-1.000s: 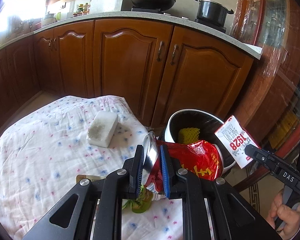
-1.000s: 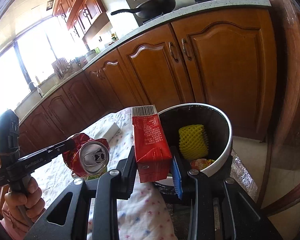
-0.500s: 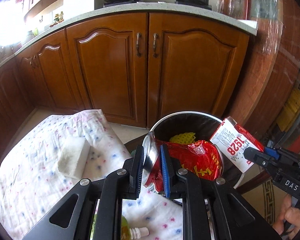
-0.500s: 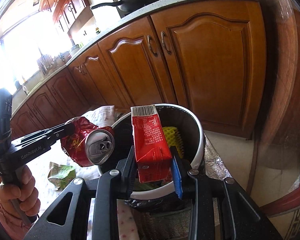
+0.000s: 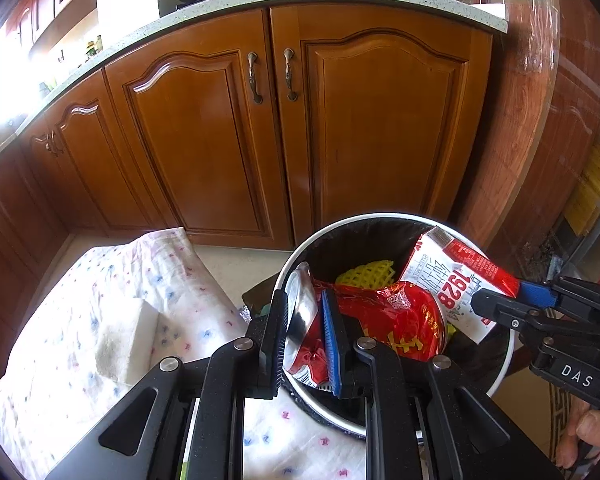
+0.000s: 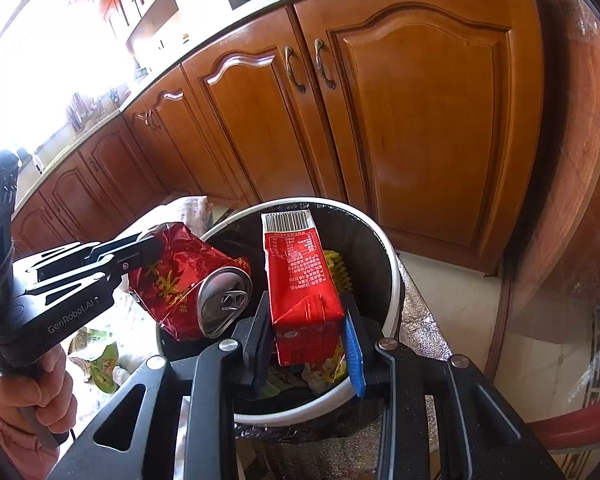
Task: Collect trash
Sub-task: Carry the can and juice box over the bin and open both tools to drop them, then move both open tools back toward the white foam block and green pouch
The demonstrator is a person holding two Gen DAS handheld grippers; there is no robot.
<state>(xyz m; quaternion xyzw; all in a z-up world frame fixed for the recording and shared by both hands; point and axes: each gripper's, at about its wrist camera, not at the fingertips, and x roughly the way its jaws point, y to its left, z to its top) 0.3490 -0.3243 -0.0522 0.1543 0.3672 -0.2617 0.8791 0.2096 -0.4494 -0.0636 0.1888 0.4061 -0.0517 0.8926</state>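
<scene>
My left gripper [image 5: 303, 336] is shut on a crushed red drink can [image 5: 384, 320] and holds it over the white-rimmed trash bin [image 5: 504, 364]. The can also shows in the right wrist view [image 6: 204, 280], with the left gripper [image 6: 148, 252] beside it. My right gripper [image 6: 306, 344] is shut on a red and white carton [image 6: 300, 276] and holds it over the bin [image 6: 392, 264]. The carton [image 5: 448, 280] and the right gripper [image 5: 496, 300] show in the left wrist view. Yellow foam netting [image 5: 366, 274] lies inside the bin.
A table with a flowered cloth [image 5: 112, 280] stands left of the bin, with a white sponge block [image 5: 124, 336] on it. A green wrapper [image 6: 100, 364] lies on the cloth. Wooden kitchen cabinets [image 5: 292, 128] stand behind, a wooden pillar [image 5: 540, 140] to the right.
Both grippers have moved right and forward from above the table to above the bin, each carrying its item. The bin now fills the centre of both views.
</scene>
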